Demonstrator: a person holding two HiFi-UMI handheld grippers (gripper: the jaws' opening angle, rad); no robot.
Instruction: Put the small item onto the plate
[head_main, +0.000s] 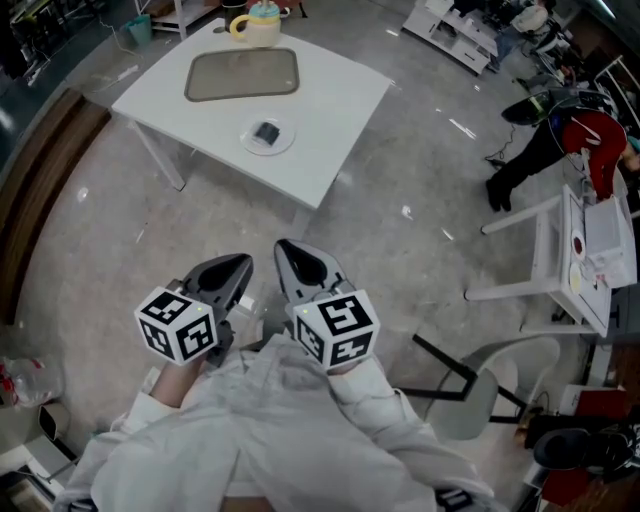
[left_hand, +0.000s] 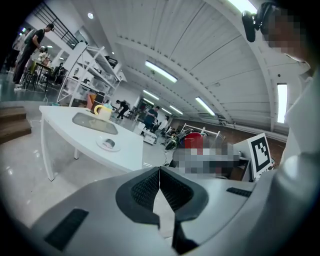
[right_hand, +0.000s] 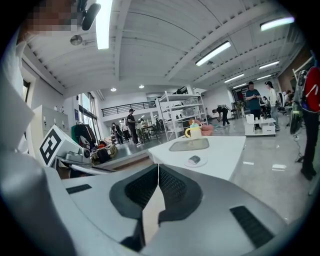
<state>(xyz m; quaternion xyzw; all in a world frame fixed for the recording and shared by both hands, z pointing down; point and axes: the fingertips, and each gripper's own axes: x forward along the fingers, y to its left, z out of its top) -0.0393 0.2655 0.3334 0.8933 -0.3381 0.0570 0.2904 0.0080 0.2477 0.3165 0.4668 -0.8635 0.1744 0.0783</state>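
Note:
A small dark item (head_main: 266, 132) lies on a round white plate (head_main: 283, 145) near the front edge of a white table (head_main: 345, 95). The same plate (left_hand: 108, 145) and item (right_hand: 194, 160) show small and far off in both gripper views. Both grippers are held close to the person's body, well short of the table. My left gripper (head_main: 240, 262) is shut with nothing between its pads. My right gripper (head_main: 284, 246) is shut and empty too, its jaws meeting at the tips (right_hand: 158, 165).
A grey tray (head_main: 242, 74) and a yellow teapot (head_main: 257, 22) sit farther back on the table. Grey floor lies between me and the table. A white desk (head_main: 580, 250), a chair (head_main: 500, 380) and a bending person (head_main: 555, 130) are at the right. Shelving (right_hand: 180, 112) stands behind.

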